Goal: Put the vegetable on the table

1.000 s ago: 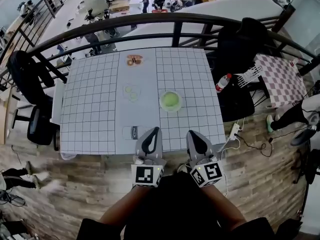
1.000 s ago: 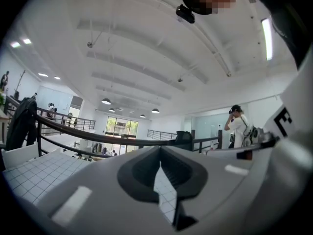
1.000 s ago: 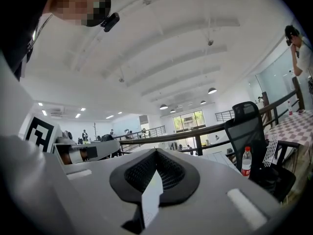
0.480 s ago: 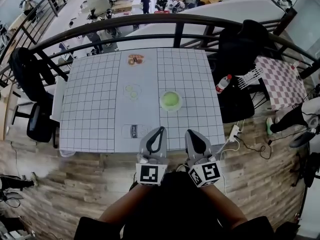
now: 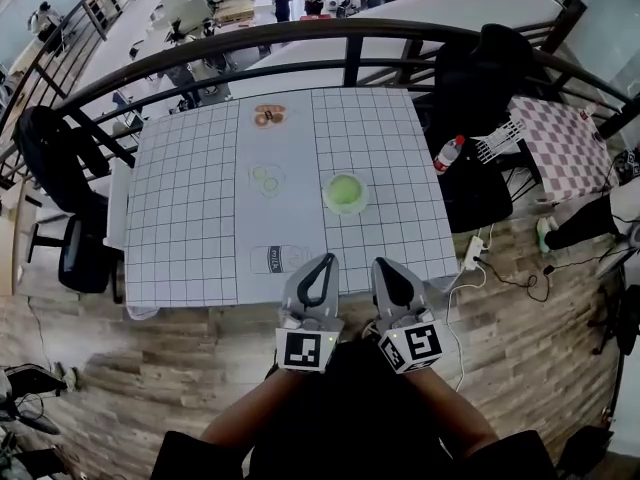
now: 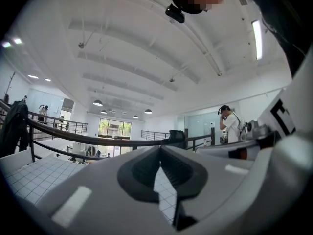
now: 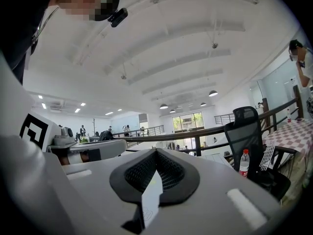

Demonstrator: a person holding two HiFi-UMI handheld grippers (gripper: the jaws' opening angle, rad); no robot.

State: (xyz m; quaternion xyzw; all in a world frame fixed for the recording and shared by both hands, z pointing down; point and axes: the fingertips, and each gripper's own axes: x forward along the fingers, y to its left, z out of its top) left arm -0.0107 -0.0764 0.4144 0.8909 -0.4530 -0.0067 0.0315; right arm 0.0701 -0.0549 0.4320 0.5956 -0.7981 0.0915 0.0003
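A round green vegetable (image 5: 345, 191) lies on a white plate on the grid-patterned table (image 5: 180, 218), right of the middle. On the plain centre strip I see pale green slices (image 5: 265, 179), a brown item (image 5: 268, 115) at the far end and a can-like shape (image 5: 272, 258) near the front. My left gripper (image 5: 323, 261) (image 6: 160, 148) and right gripper (image 5: 383, 264) (image 7: 155, 151) hover side by side over the table's near edge. Both are shut and hold nothing.
A black railing (image 5: 350, 43) runs behind the table. A red-capped bottle (image 5: 447, 154) (image 7: 244, 163) stands by a black chair (image 5: 475, 88) at the right, beside a checked table (image 5: 560, 153). Dark chairs (image 5: 60, 168) stand left. A power strip (image 5: 473, 253) lies on the wooden floor.
Only the head view has shifted slightly. Both grippers stay shut at the table's near edge.
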